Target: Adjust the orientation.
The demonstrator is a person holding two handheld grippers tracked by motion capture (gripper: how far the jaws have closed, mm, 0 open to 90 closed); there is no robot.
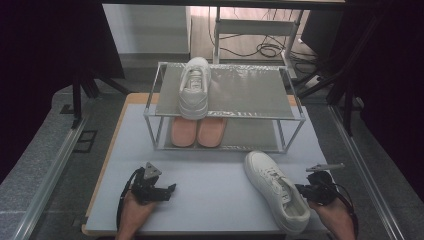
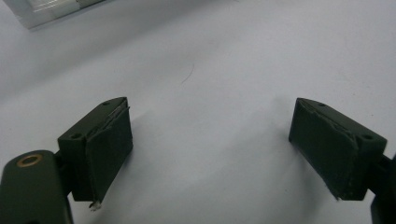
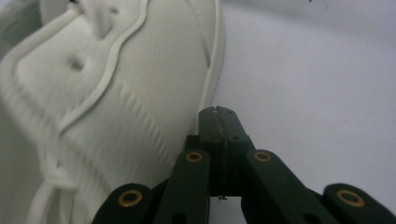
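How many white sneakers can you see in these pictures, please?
2: one white sneaker on the rack's top shelf, the other sneaker on the table by the right gripper. None appears hidden.

A lab recording bay is indicated: desk (image 1: 210, 200) framed by aluminium rails (image 1: 50, 175), loose cables (image 1: 265, 49) on the floor at 12 o'clock, black curtaining (image 1: 40, 60) at 9 o'clock.

High view above the near table edge, facing forward and down over shoe rack (image 1: 225, 112), left gripper view close over bare white mat (image 2: 224, 60), right gripper view close against white sneaker (image 3: 116, 93), also in high view (image 1: 277, 192).
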